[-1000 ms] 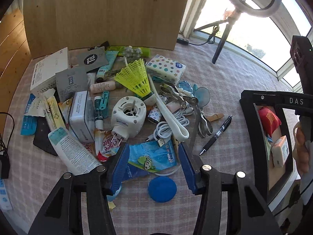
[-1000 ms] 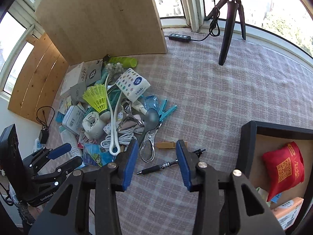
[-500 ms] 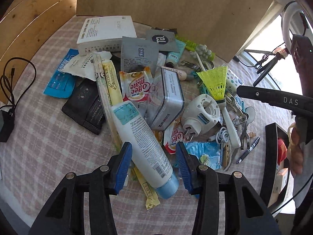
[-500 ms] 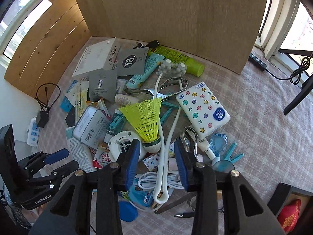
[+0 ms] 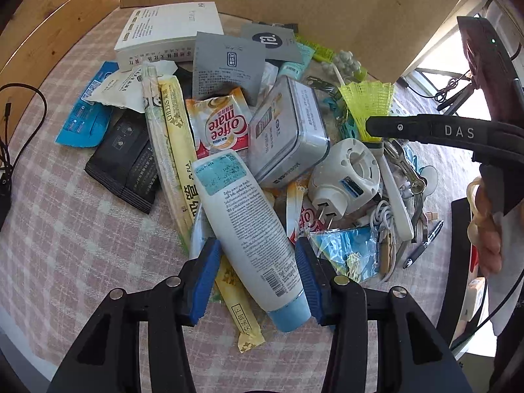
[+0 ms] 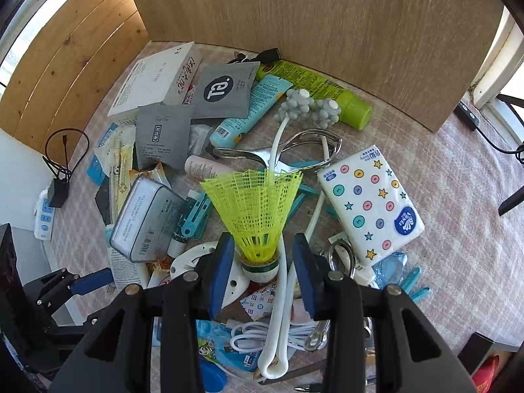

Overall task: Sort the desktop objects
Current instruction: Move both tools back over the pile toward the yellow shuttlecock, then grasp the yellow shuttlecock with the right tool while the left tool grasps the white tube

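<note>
A heap of small objects lies on the checked cloth. My left gripper (image 5: 257,270) is open, its blue pads either side of a white tube with a light blue cap (image 5: 249,229). My right gripper (image 6: 263,267) is open, its pads either side of the cork base of a yellow shuttlecock (image 6: 253,206), which also shows in the left wrist view (image 5: 368,104). A grey tin box (image 5: 288,131) and a white round plug adapter (image 5: 344,177) lie between the two spots. The right gripper's body crosses the left wrist view at the right.
A white carton (image 5: 167,36), grey sachets (image 5: 226,68), a Coffee-mate packet (image 5: 222,124), black sachets (image 5: 124,160), a spotted tissue pack (image 6: 370,203), metal tongs (image 6: 294,150), a green tube (image 6: 314,88) and a white cable (image 6: 258,337) fill the heap. A black bin edge (image 5: 458,262) stands right. A wooden board backs the table.
Both grippers have moved in lower and closer over the heap. The left now straddles the white tube; the right now straddles the shuttlecock's base. Both stay open.
</note>
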Demonstrator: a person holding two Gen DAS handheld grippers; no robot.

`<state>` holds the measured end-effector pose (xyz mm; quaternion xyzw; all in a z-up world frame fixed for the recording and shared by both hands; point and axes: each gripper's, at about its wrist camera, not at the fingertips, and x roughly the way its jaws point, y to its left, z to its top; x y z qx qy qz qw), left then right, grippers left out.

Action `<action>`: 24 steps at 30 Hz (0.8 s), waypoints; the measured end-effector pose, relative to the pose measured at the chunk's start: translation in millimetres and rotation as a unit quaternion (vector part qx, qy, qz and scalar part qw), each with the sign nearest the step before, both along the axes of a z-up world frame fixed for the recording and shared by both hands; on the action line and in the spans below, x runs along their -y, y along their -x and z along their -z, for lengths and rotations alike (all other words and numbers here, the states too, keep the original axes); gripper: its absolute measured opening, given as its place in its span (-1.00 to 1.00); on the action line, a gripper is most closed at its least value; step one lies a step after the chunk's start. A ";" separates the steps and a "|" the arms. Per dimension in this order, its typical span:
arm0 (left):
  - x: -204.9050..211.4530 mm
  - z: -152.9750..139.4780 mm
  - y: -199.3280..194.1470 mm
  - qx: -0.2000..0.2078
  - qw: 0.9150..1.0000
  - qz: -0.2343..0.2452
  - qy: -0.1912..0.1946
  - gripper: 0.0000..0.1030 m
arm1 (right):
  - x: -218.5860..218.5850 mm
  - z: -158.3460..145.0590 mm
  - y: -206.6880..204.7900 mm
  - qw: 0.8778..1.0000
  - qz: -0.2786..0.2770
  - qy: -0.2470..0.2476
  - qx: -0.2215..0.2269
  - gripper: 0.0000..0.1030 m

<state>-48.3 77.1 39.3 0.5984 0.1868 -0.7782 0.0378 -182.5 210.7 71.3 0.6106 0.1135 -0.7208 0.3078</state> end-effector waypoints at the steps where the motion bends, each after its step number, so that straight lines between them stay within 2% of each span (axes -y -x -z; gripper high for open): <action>1: -2.4 2.1 2.9 0.001 1.000 0.001 0.001 -0.14 | 0.6 1.2 1.6 1.000 0.002 0.002 0.002 -0.29; 9: -11.1 12.4 16.7 0.004 1.000 0.007 0.018 0.02 | 12.5 13.5 7.4 1.000 0.004 -0.002 0.011 -0.29; 16: -1.7 13.7 18.3 -0.005 1.000 -0.003 -0.004 -0.06 | 8.2 14.7 12.7 0.999 0.020 0.020 0.018 -0.36; 24: -3.9 9.2 11.7 -0.013 1.000 0.001 0.005 -0.13 | -3.5 1.1 14.5 0.999 0.027 0.038 0.011 -0.41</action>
